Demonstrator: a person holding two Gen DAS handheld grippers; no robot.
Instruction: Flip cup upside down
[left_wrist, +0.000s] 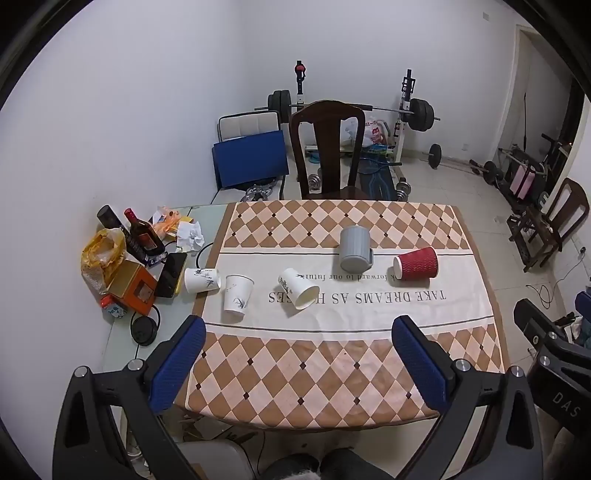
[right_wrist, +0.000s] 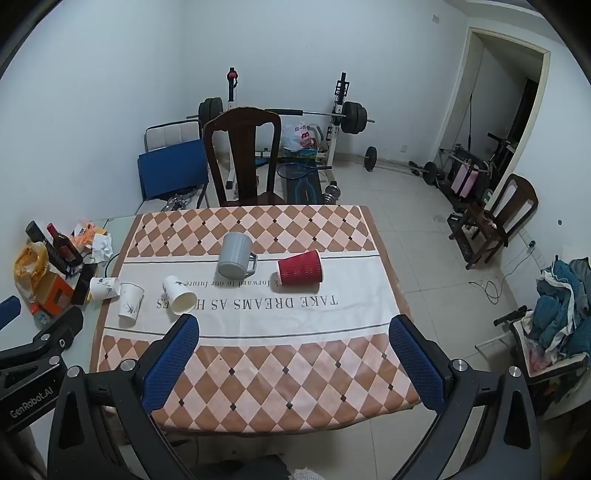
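Observation:
On the checked tablecloth (left_wrist: 332, 369) lie several cups. A red ribbed paper cup (left_wrist: 416, 263) (right_wrist: 300, 267) lies on its side at the right. A grey mug (left_wrist: 354, 249) (right_wrist: 234, 255) stands with its wide end up and its handle to the right. One white paper cup (left_wrist: 297, 287) (right_wrist: 178, 295) lies on its side, mouth toward me. Another white cup (left_wrist: 237, 298) (right_wrist: 130, 299) stands upright. A third white cup (left_wrist: 201, 280) (right_wrist: 103, 287) lies on its side at the cloth's left edge. My left gripper (left_wrist: 298, 334) and right gripper (right_wrist: 293, 332) are both open and empty, above the table's near edge.
Bottles (left_wrist: 142, 232), an orange box (left_wrist: 131, 286), a phone (left_wrist: 171, 275) and crumpled paper (left_wrist: 190, 234) crowd the table's left side. A dark wooden chair (left_wrist: 325, 147) stands behind the table. Weight equipment (left_wrist: 406, 110) fills the back. Another chair (right_wrist: 498, 218) stands at the right.

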